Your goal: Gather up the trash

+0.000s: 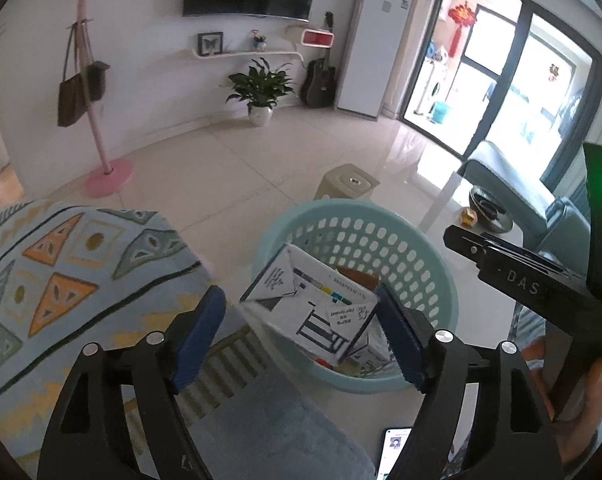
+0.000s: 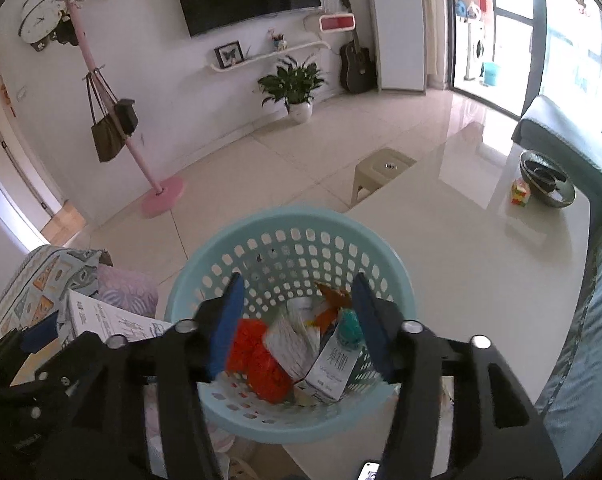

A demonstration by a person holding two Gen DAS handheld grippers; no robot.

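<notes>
A light blue perforated basket (image 1: 381, 212) sits below both grippers. A white printed carton (image 1: 321, 320) is tilted over its near rim, between the fingers of my left gripper (image 1: 301, 300). The left pad stands clear of the carton and the right pad (image 1: 399, 336) is at its corner, so the jaws are open. In the right wrist view my right gripper (image 2: 297, 284) is open above the basket (image 2: 205, 276). Inside lie an orange wrapper (image 2: 261, 364), crumpled white paper (image 2: 293, 344) and a small milk carton with a teal cap (image 2: 337, 364). The white carton (image 2: 109, 320) shows at the left there.
The basket is at the corner of a glossy white table (image 2: 481, 280) that carries a dark bowl (image 2: 547, 178) and a small coloured cube (image 2: 521, 194). A patterned blanket (image 1: 61, 264) lies left, a beige stool (image 2: 381, 172) beyond, a phone (image 1: 397, 444) near my hand.
</notes>
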